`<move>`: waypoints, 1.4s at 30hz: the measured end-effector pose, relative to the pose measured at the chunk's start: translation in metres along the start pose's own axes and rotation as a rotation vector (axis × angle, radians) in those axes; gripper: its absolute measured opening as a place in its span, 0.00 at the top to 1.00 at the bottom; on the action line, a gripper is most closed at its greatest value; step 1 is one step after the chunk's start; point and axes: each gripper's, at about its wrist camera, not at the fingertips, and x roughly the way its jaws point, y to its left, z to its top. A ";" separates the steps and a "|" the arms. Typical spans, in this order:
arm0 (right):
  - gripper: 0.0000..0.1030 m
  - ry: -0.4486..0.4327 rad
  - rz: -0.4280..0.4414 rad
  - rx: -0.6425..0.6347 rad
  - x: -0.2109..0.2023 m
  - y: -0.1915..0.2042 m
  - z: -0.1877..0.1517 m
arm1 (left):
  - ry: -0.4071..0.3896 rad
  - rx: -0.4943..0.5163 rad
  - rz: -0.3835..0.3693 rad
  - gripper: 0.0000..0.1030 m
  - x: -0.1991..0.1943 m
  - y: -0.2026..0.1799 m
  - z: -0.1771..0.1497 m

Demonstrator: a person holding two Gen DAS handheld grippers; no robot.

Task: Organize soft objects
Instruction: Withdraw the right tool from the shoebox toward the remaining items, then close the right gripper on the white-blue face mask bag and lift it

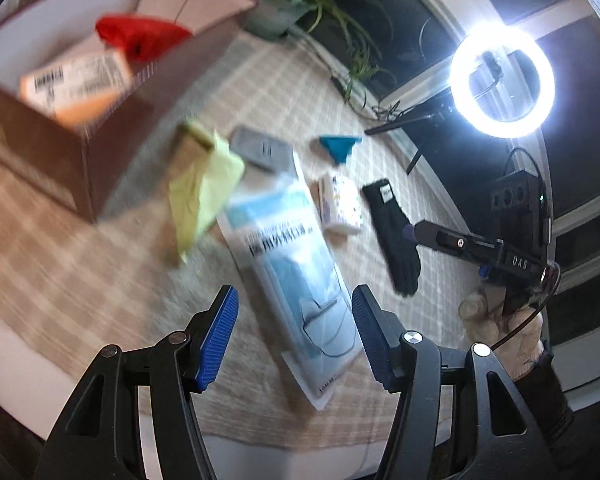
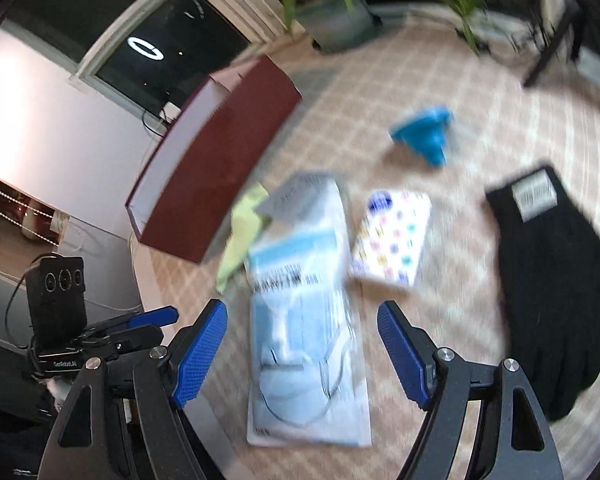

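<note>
The left gripper (image 1: 294, 334) hangs over the near edge of the checked beige tablecloth (image 1: 80, 280), its blue-padded jaws spread and empty, with the clear plastic packet of light-blue face masks (image 1: 296, 276) lying on the cloth below the gap between them. The right gripper (image 2: 302, 350) is likewise released and holds nothing; the same packet (image 2: 304, 320) lies beneath its spread jaws.

A black knitted glove with a white label (image 2: 552, 280) lies flat toward the right edge of the cloth, apart from the packet. Between glove and packet sits a small white tissue pack with coloured dots (image 2: 392, 236), just beside the packet's upper end. Farther back lies a blue funnel-shaped piece (image 2: 424, 132) (too blurred to tell its material). A pale yellow-green cloth (image 1: 204, 196) lies crumpled at the packet's left, near the dark red cardboard box (image 1: 52, 152) that stands open at the far left corner. Inside the box are a red soft item (image 1: 140, 36) and an orange-and-white labelled pack (image 1: 76, 84). A grey flat pouch (image 1: 260, 148) rests just behind the packet's top.
</note>
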 end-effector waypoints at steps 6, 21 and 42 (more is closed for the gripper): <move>0.28 0.033 0.079 0.129 0.002 -0.030 -0.036 | 0.026 -0.058 -0.008 0.43 0.015 0.004 -0.018; 0.32 0.085 0.153 0.276 0.010 -0.063 -0.103 | 0.079 -0.064 0.010 0.43 0.032 0.002 -0.037; 0.57 0.151 0.181 0.206 0.041 -0.046 -0.086 | 0.145 -0.074 0.015 0.43 0.063 0.002 -0.045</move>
